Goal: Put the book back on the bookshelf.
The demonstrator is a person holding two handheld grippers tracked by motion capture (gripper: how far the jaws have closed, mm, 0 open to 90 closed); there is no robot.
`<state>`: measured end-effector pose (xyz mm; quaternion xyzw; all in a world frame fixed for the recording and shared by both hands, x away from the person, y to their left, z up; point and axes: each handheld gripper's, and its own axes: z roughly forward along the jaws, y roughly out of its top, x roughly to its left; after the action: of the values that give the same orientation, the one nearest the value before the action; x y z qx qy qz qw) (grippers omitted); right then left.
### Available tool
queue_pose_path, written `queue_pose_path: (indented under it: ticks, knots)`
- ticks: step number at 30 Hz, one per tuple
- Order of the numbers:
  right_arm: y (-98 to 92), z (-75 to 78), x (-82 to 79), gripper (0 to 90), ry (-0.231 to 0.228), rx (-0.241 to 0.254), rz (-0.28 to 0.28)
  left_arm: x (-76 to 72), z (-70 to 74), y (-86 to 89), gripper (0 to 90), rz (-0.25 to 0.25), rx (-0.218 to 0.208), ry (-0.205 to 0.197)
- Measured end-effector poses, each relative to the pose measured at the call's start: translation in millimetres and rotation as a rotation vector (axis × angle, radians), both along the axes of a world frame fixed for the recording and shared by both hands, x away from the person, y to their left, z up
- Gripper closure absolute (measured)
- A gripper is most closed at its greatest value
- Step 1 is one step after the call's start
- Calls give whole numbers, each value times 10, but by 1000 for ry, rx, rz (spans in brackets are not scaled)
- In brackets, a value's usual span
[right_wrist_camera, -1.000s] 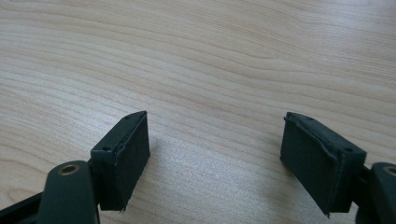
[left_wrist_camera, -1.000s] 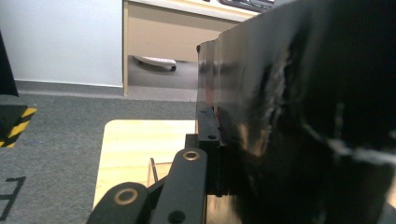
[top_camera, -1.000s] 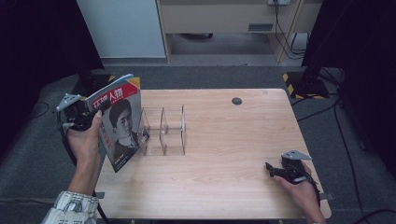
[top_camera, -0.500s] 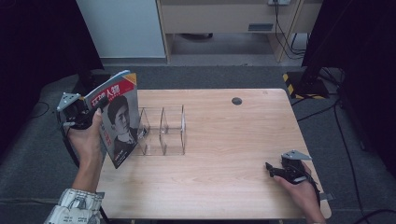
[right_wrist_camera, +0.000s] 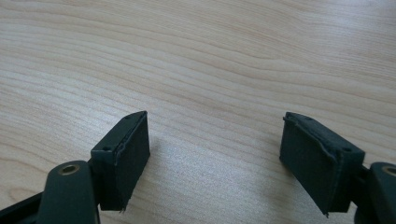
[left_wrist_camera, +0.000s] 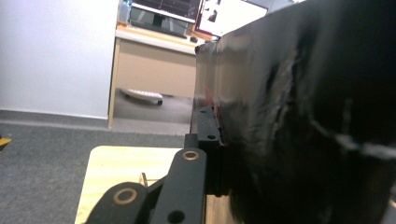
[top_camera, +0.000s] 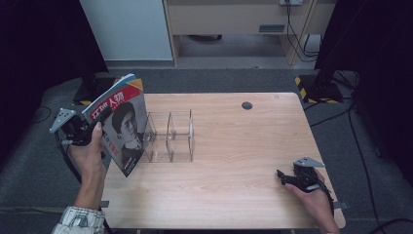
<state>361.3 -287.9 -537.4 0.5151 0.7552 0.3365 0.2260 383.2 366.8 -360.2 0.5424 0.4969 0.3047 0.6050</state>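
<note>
While I am holding the magazine [top_camera: 122,127] upright at the table's [top_camera: 243,146] near-left corner, the left gripper [top_camera: 78,130] is pinching its spine-side edge, jaws pressed onto the pages, as the left gripper view confirms with the dark cover [left_wrist_camera: 299,116] lying flat against one jaw. Seen from these tongs, the clear acrylic rack [top_camera: 169,136] is standing just beyond the magazine's far edge, on the side away from my hand, its upright dividers running parallel to the cover. The magazine's long axis is tilting slightly, top corner leaning back toward the tongs. I am judging that the coming move is a sideways slide of the cover into the nearest slot, so the left hand [top_camera: 90,156] is clearly the nearer one. The right gripper [right_wrist_camera: 215,163] is resting well apart on bare wood, jaws spread and gripping nothing.
</note>
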Motion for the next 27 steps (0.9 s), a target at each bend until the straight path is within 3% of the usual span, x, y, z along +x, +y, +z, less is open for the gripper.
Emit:
queue_pose_path:
  ticks: [7, 19, 27]
  knots:
    - [0, 0, 0, 243, -1, -1, 0, -59, -137, 95, 857, 8, -51, -29]
    - [2, -1, 0, 244, -3, -5, 12, -74, -310, 41, 854, 5, -66, -49]
    - [5, -1, 0, 244, -4, -4, 12, -69, -308, -16, 853, 6, -69, -57]
